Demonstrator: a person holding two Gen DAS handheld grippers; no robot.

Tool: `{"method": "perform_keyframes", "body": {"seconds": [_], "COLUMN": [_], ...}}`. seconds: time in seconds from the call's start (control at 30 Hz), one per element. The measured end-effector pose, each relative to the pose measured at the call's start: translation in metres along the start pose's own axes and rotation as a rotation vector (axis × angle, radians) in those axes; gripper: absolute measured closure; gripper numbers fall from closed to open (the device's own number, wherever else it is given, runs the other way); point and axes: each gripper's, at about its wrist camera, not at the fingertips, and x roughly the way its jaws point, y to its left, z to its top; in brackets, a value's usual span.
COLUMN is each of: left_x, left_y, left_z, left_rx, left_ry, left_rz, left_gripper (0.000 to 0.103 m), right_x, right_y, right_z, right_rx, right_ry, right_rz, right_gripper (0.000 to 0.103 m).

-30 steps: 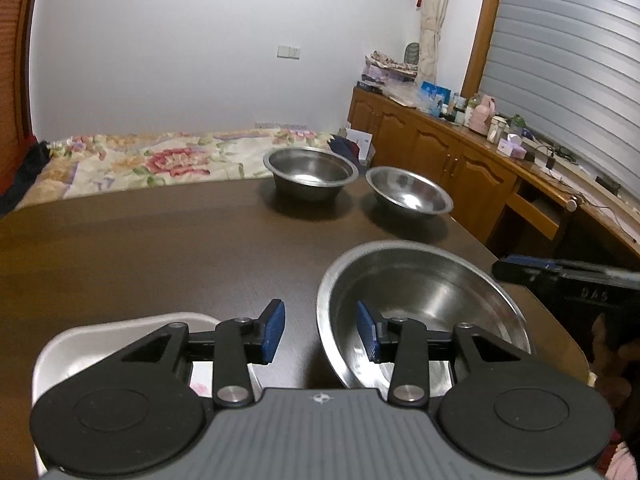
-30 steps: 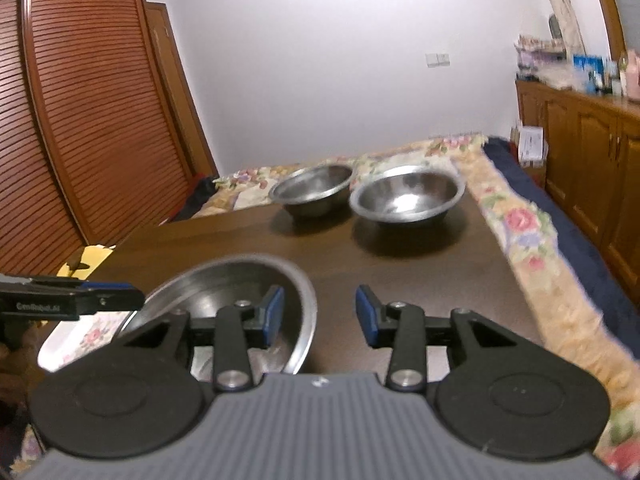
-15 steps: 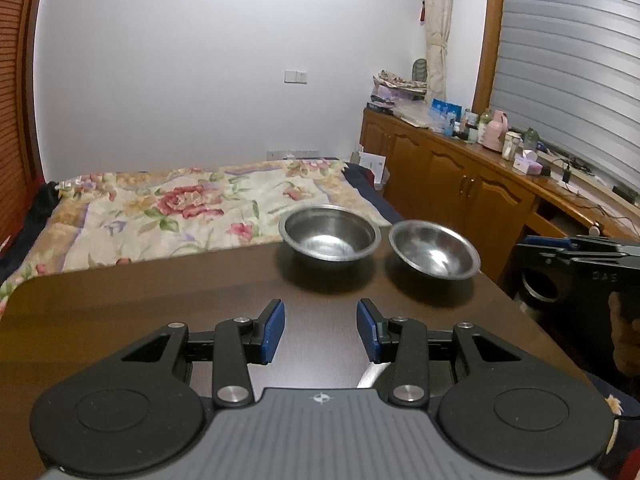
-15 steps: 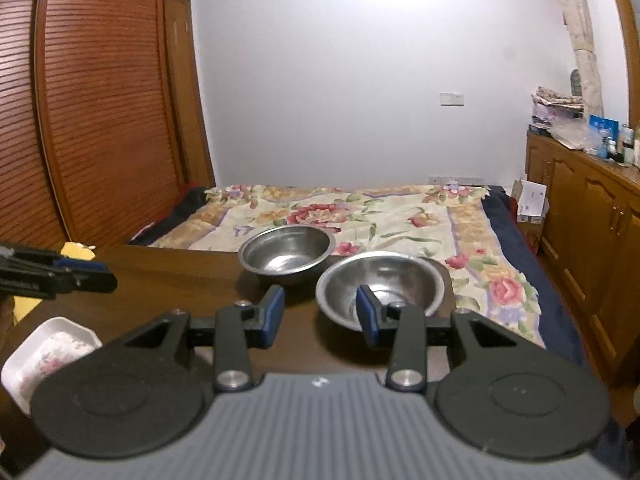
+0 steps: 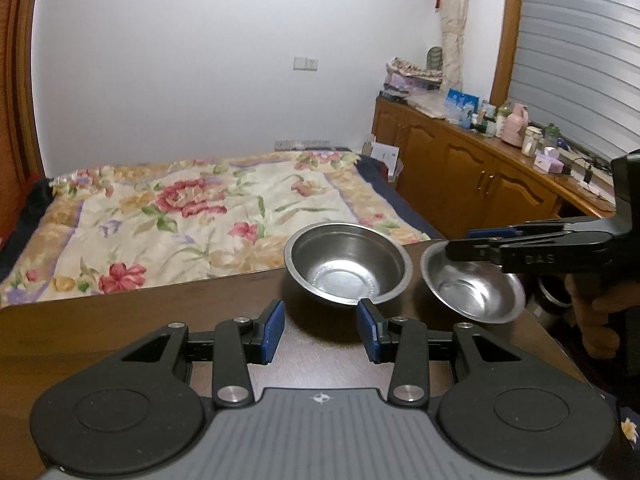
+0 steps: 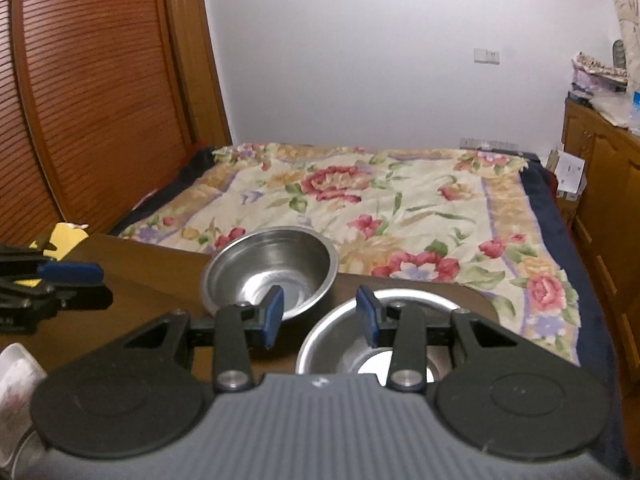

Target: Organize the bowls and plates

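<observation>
Right wrist view: moved forward to the steel bowl (image 6: 360, 344) at 6 o'clock; right gripper (image 6: 320, 312) spread, ready for the rim.

Dark wooden table (image 5: 120, 320) — two steel bowls (image 5: 348, 264), white dish (image 6: 16, 368)

Black fingers (image 5: 272, 330) (blue pads), grey housing.

Two low, near wrist views facing bedward, both sharing two steel bowls (image 5: 347, 264) (image 6: 272, 268).
</observation>
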Motion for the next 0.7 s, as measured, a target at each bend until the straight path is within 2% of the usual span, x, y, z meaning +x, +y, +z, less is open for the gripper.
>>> {"method": "perform_keyframes", "body": {"seconds": [0.17,0.4,0.7], "left_x": [0.025,0.053,0.075], "left_y": [0.009,0.019,0.024], "left_z": [0.006,0.011,0.012], "left_rx": [-0.021,-0.073,-0.091], "left_ry": [0.017,0.037,0.06], "left_rz": [0.009,-0.017,-0.036], "left_gripper": [0.06,0.06,0.062], "right_x": [0.024,0.047,0.062], "right_y": [-0.003,-0.008,-0.012], "right_z": [0.01,0.013,0.019], "right_rx": [0.004,0.021,0.057], "right_ry": [0.039,0.094,0.127], "right_rz": [0.013,0.033,0.075], "right_gripper": [0.062,0.062,0.063]}}
